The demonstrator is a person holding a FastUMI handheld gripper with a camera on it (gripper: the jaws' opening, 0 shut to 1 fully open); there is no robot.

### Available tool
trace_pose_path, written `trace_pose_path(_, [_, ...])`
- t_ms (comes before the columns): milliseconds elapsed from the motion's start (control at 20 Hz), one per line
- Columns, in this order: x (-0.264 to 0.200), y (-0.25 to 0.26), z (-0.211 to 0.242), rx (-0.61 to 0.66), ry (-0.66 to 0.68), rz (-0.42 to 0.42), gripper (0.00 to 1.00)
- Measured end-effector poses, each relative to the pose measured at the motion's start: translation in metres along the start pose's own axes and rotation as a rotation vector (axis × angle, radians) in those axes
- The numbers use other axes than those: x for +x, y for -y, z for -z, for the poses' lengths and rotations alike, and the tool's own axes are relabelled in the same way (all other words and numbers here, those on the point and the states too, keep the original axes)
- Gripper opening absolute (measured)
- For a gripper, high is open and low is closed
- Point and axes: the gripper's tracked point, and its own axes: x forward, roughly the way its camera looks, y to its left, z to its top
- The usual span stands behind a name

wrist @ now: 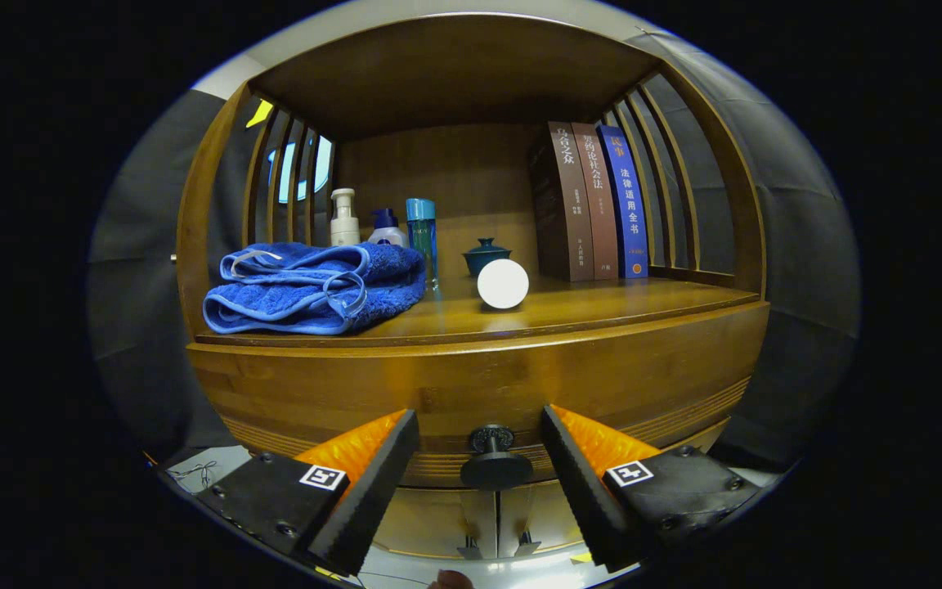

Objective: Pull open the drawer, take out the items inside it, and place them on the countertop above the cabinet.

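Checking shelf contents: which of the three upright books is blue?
The blue book, last in the row, farthest from the towel; the other two are brown. Gripper open around the drawer knob.

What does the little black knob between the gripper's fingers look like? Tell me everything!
The drawer knob is small, round and dark, likely metal. It has a flat disc cap, a short neck and a ridged round base plate fixed to the wooden drawer front. It sticks straight out toward the camera, in the middle of the closed drawer, below the countertop. The gripper is open: its fingers sit on either side of the knob with gaps, not touching it.
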Motion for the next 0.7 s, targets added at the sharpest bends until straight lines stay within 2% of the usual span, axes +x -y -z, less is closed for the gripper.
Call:
trace_pose_path(250, [-0.004, 0.002, -0.005, -0.040, -0.016, -0.008, 1.00])
trace_pose_path(700, [-0.052, 0.022, -0.072, -0.041, 0.050, 0.017, 0.99])
